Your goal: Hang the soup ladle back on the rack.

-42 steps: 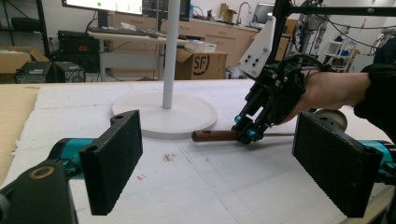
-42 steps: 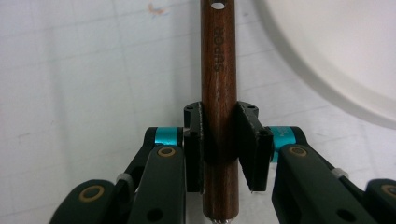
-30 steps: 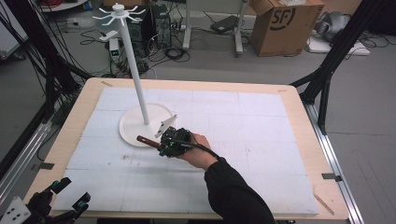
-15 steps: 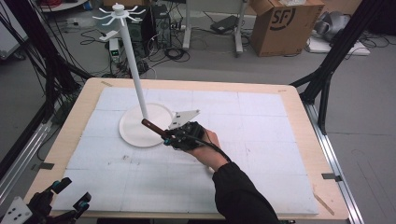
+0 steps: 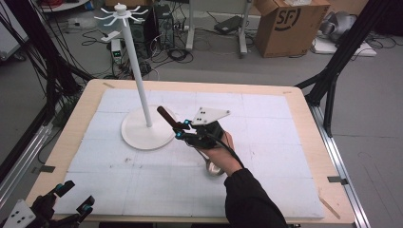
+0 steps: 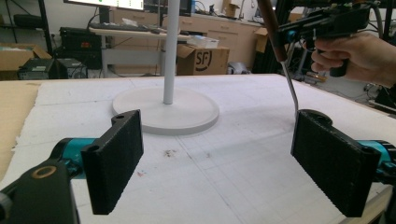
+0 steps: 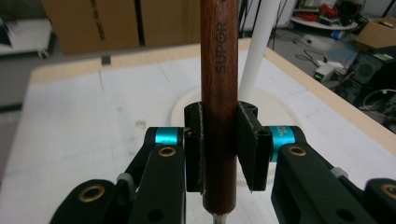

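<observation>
My right gripper [image 5: 180, 129] is shut on the dark brown wooden handle [image 7: 219, 70] of a kitchen utensil marked SUPOR. The handle [image 5: 165, 115] points up and left toward the white stand [image 5: 138, 71]. Its thin metal shaft [image 6: 293, 88] hangs down from the grip, and the metal end [image 5: 213, 169] shows below the hand. The utensil is off the mat, just right of the stand's round base [image 5: 142, 135]. The stand's top carries a ring of short white hooks [image 5: 119, 13]. My left gripper [image 5: 71, 202] rests open at the table's near left corner, with nothing between its pads [image 6: 116, 158].
A white foam mat [image 5: 266, 156] covers the wooden table [image 5: 332, 156]. Black tripod legs [image 5: 332, 80] stand off the right edge, and cables and a cardboard box [image 5: 285, 23] lie on the floor behind.
My right gripper has lifted the utensil off the base's front rim and carried it up and to the right, with the handle tilting more upright. The left gripper has stayed put.
</observation>
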A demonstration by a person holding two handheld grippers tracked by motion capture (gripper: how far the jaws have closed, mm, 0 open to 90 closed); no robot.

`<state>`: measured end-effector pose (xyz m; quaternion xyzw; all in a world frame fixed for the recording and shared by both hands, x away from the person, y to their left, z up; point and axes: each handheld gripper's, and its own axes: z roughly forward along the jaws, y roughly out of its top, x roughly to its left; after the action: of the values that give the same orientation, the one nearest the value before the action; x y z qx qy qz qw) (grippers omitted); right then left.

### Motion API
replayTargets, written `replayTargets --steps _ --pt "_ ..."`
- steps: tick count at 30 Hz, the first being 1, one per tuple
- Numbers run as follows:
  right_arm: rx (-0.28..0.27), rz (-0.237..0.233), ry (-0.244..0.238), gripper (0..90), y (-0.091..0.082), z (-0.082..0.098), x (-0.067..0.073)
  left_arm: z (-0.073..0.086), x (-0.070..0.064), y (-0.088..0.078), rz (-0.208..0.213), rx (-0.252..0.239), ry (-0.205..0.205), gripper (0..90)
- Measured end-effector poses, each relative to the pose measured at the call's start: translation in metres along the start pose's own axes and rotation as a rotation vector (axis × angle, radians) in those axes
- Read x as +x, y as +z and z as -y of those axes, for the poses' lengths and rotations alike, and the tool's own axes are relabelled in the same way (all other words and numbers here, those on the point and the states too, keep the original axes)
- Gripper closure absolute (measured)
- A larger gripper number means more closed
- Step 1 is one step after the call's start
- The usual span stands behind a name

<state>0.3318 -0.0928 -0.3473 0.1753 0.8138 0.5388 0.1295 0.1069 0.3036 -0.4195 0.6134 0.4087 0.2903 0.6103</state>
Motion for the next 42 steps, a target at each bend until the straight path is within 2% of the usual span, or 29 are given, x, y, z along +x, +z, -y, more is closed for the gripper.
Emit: replayTargets --steps 4,11,23,34,42 --pt "-0.069 -0.01 0.045 74.4 -0.007 -0.002 -0.004 0.0 0.0 0.0 0.0 0.003 -0.001 17.3" --pt "-0.17 -0.022 0.084 74.4 -0.017 -0.007 -0.007 0.001 0.001 0.001 0.001 0.003 -0.001 17.4" --pt "-0.259 -0.029 0.094 74.3 -0.025 -0.022 -0.009 0.001 0.0 0.003 0.006 0.01 0.004 17.4" --pt "-0.341 -0.036 0.103 74.3 -0.027 -0.053 -0.016 0.0 0.0 0.005 0.011 0.005 0.003 17.4" --pt "-0.383 -0.024 0.094 74.3 -0.021 -0.085 -0.022 0.0 0.0 0.005 0.016 0.005 0.001 17.4"
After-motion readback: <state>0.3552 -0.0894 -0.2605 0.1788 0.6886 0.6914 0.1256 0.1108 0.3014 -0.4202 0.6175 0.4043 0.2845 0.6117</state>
